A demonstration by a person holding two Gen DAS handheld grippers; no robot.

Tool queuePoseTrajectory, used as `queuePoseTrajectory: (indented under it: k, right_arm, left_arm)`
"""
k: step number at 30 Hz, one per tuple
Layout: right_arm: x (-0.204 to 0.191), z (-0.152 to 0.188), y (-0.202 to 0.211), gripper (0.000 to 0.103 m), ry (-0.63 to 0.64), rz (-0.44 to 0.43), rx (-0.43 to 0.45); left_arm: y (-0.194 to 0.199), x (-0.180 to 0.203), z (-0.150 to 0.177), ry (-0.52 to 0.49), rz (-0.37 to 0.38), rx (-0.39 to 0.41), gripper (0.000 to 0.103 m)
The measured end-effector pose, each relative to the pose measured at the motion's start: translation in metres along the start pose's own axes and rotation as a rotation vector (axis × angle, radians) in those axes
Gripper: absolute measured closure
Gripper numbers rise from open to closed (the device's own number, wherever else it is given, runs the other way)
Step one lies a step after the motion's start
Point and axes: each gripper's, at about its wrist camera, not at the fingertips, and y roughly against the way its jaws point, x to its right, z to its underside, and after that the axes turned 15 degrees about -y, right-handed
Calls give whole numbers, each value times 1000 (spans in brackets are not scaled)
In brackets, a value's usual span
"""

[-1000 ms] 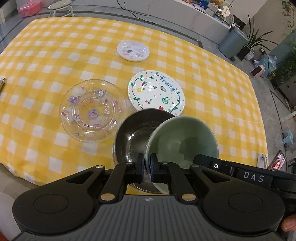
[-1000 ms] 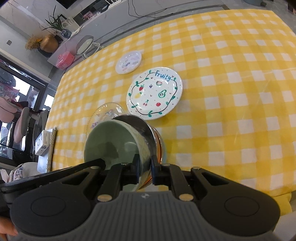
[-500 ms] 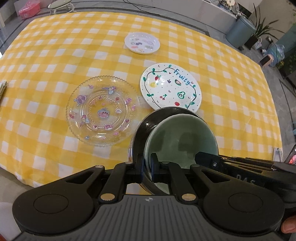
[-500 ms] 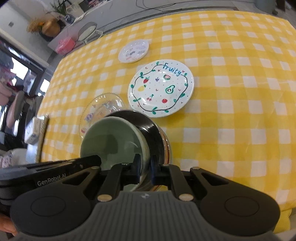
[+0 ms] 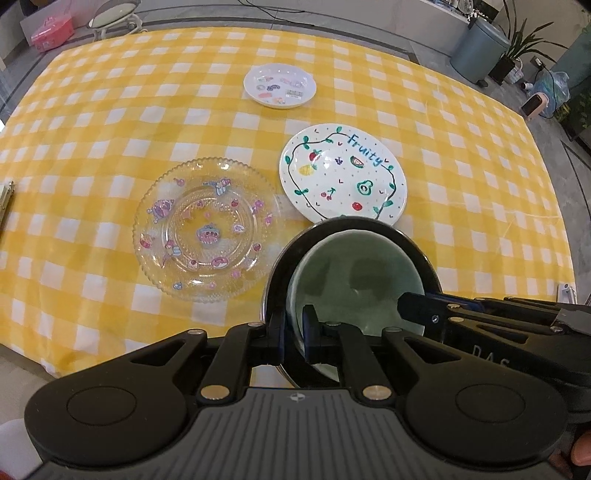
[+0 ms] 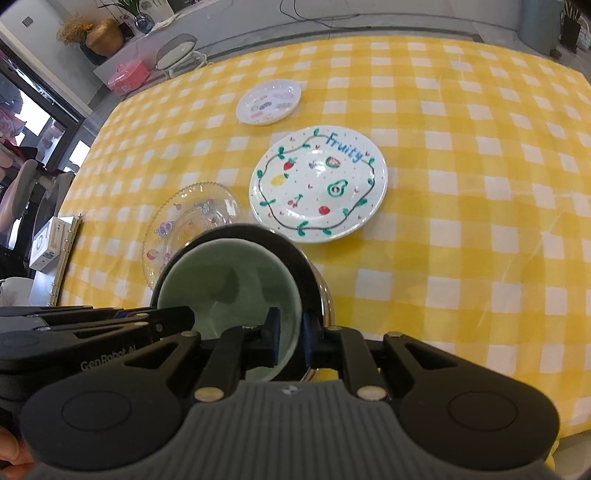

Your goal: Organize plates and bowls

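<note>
A pale green bowl [image 5: 354,273] sits inside a black bowl [image 5: 343,225] near the table's front edge. My left gripper [image 5: 293,332] pinches the green bowl's near-left rim. My right gripper [image 6: 290,338] pinches the same bowl [image 6: 229,280] on its right rim, with the black bowl [image 6: 258,232] around it. Each gripper shows in the other's view. A clear glass plate [image 5: 207,229] lies to the left, a white "Fruity" plate [image 5: 343,173] behind, and a small white plate [image 5: 279,85] farther back.
A yellow checked cloth [image 5: 110,122] covers the table. A white box [image 6: 50,243] and a binder sit at the left edge. A grey bin [image 5: 478,48], plants and a pink case [image 5: 51,31] stand on the floor beyond.
The green bowl has come down from a tilt above the black bowl and now sits level inside it. Both grippers came down with it.
</note>
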Motion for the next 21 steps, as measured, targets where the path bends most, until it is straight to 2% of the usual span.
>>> queuePoseTrajectory:
  k: [4,7,9,10,13,21]
  right_arm:
    - [-1,-3,7,90,-5,-15,12]
    - [-1,-5,14,90,-9,-37,29]
    - [-1,-6,18,85,-13,-56,39]
    - [-1,-6,20,78,-15,-66,45]
    - [-2,-5,28,76,-11,-88,73]
    - [-13,6,45,73,15,-208,178]
  left_arm:
    - [5,-1,-1,-7,0,8,93]
    - [14,-3,-2,-14,-11,44,93]
    - [20,-4,-2,-19,-19,65,93]
    - [23,-5,-3,-19,-19,73,93]
    - [33,-8,-3,-32,-9,116,93]
    - [56,-24,13,-28,6,255,77]
